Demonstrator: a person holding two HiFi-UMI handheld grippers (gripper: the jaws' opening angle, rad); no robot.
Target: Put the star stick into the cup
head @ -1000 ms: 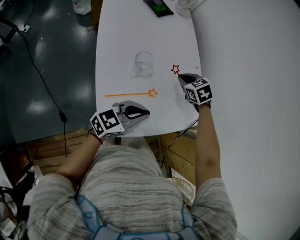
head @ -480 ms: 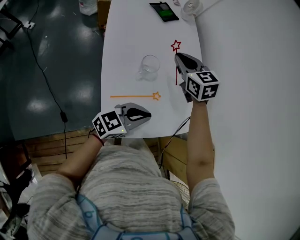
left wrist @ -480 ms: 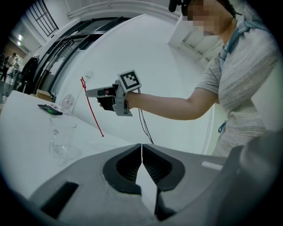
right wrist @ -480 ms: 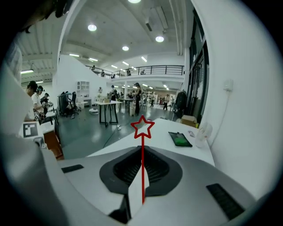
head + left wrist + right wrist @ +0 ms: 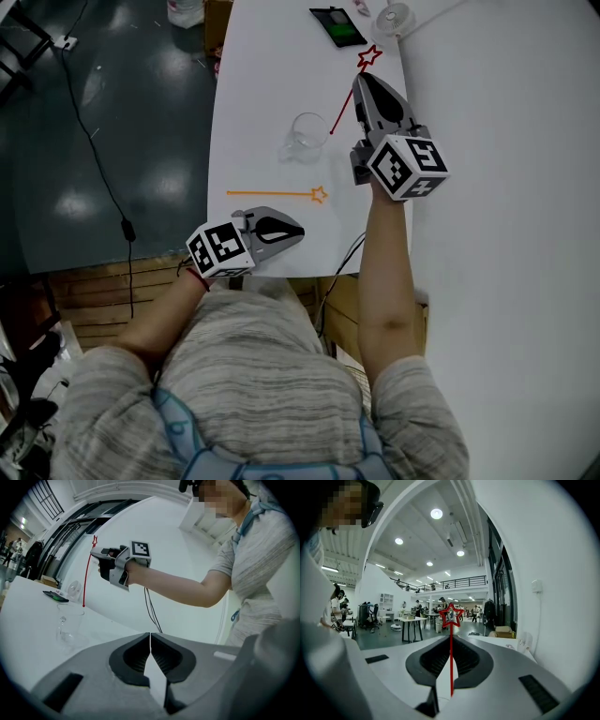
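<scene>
My right gripper [image 5: 364, 86] is shut on a red star stick [image 5: 343, 105] and holds it up in the air. Its star [image 5: 368, 56] is on top. In the left gripper view the red stick [image 5: 86, 573] hangs nearly upright, its lower end close above the clear cup [image 5: 69, 625]. The cup [image 5: 307, 137] stands on the white table [image 5: 253, 112]. In the right gripper view the stick [image 5: 451, 658] runs between the jaws up to its star [image 5: 451, 614]. An orange star stick [image 5: 277, 194] lies flat before the cup. My left gripper [image 5: 281, 228] rests shut and empty near the table's front edge.
A phone [image 5: 339, 26] with a lit screen and a small white fan [image 5: 398, 17] sit at the table's far end. A cable hangs off the front edge below my right arm. Dark floor lies to the left of the table, a white wall to the right.
My right gripper has lifted off the table with the red star stick and moved toward the far end. The stick's lower end now nears the cup. The left gripper stayed put.
</scene>
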